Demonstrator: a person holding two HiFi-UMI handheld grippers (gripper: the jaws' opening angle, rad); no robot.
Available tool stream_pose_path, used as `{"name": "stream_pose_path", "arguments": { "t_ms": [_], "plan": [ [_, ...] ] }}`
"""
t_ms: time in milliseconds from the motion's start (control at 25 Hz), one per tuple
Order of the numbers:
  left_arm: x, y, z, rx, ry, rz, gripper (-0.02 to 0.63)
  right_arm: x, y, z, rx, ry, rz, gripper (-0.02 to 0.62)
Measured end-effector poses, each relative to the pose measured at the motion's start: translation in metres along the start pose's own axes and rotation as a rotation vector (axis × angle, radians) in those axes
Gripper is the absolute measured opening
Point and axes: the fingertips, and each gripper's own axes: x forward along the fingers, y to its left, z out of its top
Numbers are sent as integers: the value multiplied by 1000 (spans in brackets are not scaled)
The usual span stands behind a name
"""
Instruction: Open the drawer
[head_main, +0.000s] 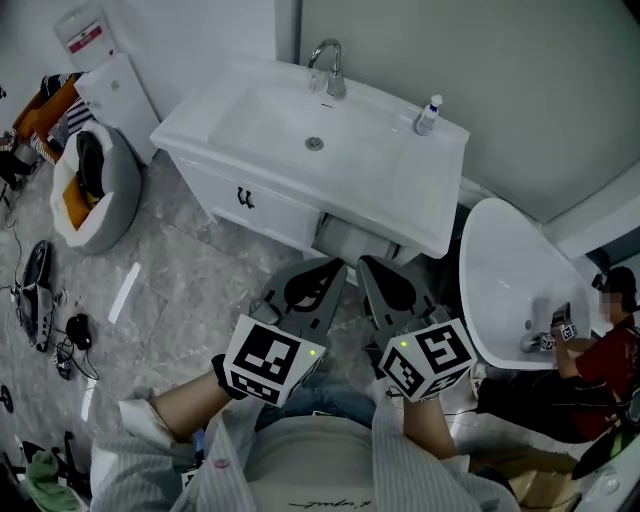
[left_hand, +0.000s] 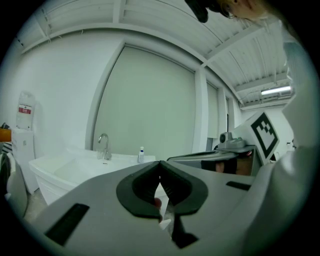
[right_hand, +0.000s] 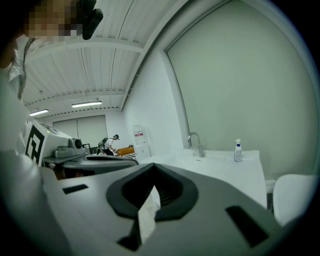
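Note:
A white vanity (head_main: 300, 215) stands ahead under a wide basin (head_main: 280, 115) with a chrome faucet (head_main: 328, 66). Two small dark handles (head_main: 245, 198) sit on its front panel, which looks closed. My left gripper (head_main: 336, 266) and right gripper (head_main: 366, 264) hang side by side in front of the vanity's right part, apart from it and pointing at it. In the left gripper view the left gripper (left_hand: 160, 163) has its tips together and nothing between them. The right gripper (right_hand: 152, 165) is shut and empty too. The faucet (left_hand: 103, 145) and basin (right_hand: 220, 167) show beyond the jaws.
A soap bottle (head_main: 428, 115) stands on the basin's right rim. A second white basin (head_main: 505, 285) is at the right, with a person in red (head_main: 600, 365) beside it. On the left floor lie a grey cushion-like bag (head_main: 100, 190) and cables (head_main: 40, 295).

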Motion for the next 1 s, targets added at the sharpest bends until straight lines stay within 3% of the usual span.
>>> {"name": "stream_pose_path", "arguments": {
  "t_ms": [1000],
  "plan": [
    [6, 14, -9, -23, 15, -26, 17, 10, -3, -15, -1, 57, -8, 8]
  ]
}}
